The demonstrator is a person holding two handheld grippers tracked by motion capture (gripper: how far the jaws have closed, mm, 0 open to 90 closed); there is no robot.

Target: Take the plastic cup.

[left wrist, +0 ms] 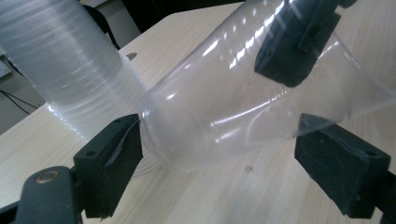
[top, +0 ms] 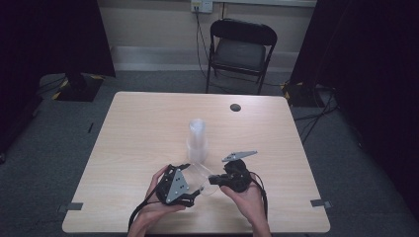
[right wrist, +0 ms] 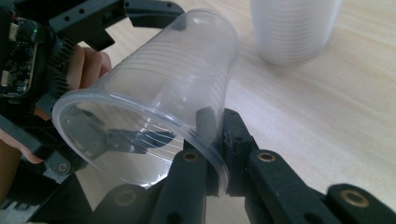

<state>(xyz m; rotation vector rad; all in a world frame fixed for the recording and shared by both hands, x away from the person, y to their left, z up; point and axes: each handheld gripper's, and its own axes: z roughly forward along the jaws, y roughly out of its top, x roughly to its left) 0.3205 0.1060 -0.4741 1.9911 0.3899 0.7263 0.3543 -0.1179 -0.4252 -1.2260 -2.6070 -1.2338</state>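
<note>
Nearest the high camera, two hands come up from the table's (top: 138, 123) near edge, each carrying a gripper. Between them a single clear plastic cup (top: 201, 180) lies tipped on its side, just in front of the stack of clear cups (top: 196, 140) that stands upright near the table's middle.

Seen from the stack, the right gripper (top: 213, 179) sits on the near right side. Its jaws are clenched on the single cup's rim, one pad inside the wall and one outside, as the right gripper view shows (right wrist: 212, 140); the cup's (right wrist: 159, 107) open mouth faces that camera and its closed base points away, toward the left gripper.

The left gripper (top: 193, 178) sits on the near left side of the stack. In the left gripper view (left wrist: 219, 154) its jaws stand released, wide apart on either side of the cup's (left wrist: 224, 112) base end, with the left pad close against the wall and the right pad clear of it. The stack (left wrist: 65, 65) rises just behind and to the left there.

Beyond the table's far edge, well behind the stack, stands a black folding chair (top: 239, 49).
</note>
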